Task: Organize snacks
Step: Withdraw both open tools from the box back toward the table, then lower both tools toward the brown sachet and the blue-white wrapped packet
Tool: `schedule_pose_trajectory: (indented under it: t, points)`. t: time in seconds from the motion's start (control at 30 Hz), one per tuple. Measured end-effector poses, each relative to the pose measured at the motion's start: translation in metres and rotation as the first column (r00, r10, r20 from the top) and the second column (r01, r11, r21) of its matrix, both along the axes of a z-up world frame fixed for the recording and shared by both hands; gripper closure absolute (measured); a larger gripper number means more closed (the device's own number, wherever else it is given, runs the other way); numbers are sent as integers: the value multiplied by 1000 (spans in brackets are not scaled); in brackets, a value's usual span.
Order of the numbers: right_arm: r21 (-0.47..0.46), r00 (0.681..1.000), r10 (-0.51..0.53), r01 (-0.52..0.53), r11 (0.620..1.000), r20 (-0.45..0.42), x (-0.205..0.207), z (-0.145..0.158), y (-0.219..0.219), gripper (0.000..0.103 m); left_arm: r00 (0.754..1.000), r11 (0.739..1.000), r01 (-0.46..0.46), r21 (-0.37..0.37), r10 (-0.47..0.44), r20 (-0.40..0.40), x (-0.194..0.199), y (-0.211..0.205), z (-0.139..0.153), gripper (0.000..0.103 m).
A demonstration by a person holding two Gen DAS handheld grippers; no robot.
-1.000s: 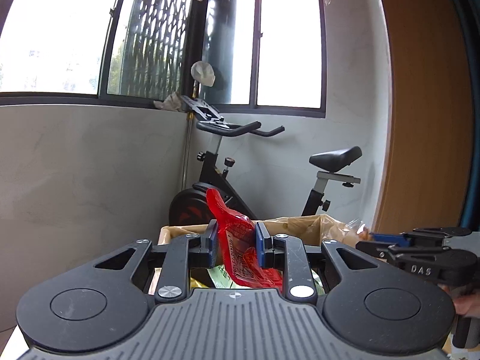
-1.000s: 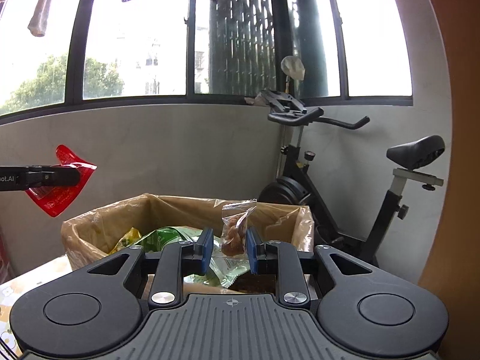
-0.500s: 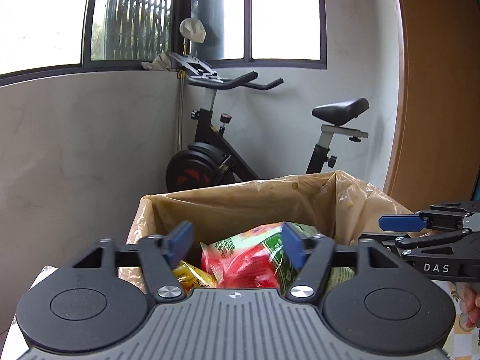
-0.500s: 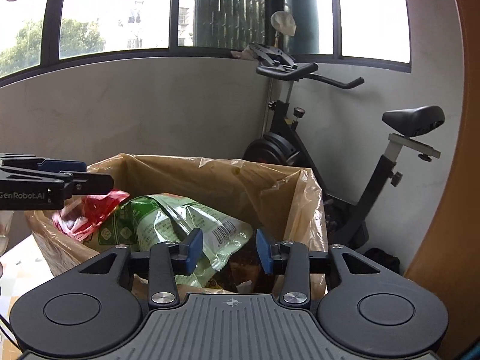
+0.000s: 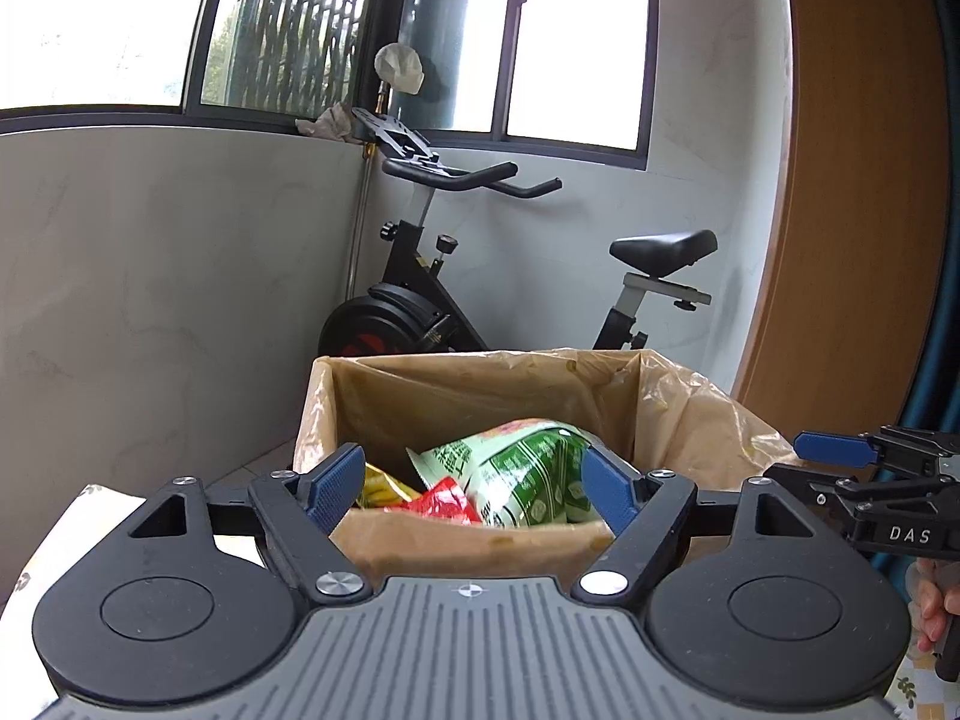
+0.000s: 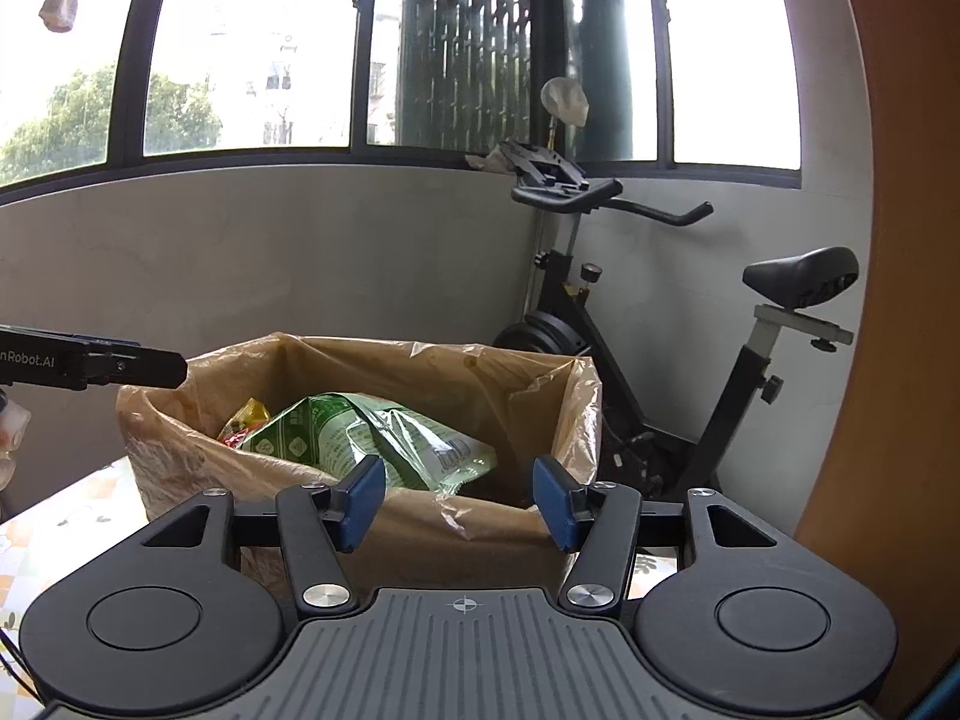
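Snacks, a green bag (image 5: 528, 474) and red packet (image 5: 447, 501), lie in the lined box (image 5: 456, 396) at centre frame. Left gripper (image 5: 474, 489) and right gripper (image 6: 459, 501) are opening, nothing between the jaws. Reaching back in carelessly could snag the loose liner (image 6: 570, 414) and tip the box.

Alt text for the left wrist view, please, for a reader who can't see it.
The left tool, jaws opening with nothing gripped, faces a plastic-lined cardboard box holding a green snack bag, a red packet and a yellow one. The right tool enters at right; an exercise bike stands behind.
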State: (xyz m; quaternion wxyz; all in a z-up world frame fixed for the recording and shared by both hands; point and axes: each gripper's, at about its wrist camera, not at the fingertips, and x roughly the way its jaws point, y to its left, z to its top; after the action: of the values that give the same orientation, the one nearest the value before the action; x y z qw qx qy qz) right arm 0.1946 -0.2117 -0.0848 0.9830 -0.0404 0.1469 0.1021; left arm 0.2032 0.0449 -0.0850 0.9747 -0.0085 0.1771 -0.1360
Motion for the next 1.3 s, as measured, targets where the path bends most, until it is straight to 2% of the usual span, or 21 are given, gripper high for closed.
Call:
schedule_pose_trajectory:
  t: [0.23, 0.47, 0.93, 1.3]
  points:
    - [49, 999, -43, 43, 998, -11, -27, -18, -8, 51, 1000, 999, 6, -39, -6, 14, -26, 7, -16, 22]
    - [49, 994, -76, 80, 996, -75, -38, -50, -8, 51, 1000, 999, -27, -43, 27, 2, -42, 12, -41, 22]
    - [31, 978, -74, 81, 996, -197, -37, -110, 5, 51, 989, 998, -62, -26, 58, -135, -39, 13, -91, 23]
    - [32, 964, -84, 95, 995, -254, -35, -135, 3, 51, 977, 999, -40, 2, 40, -208, -43, 6, -120, 23]
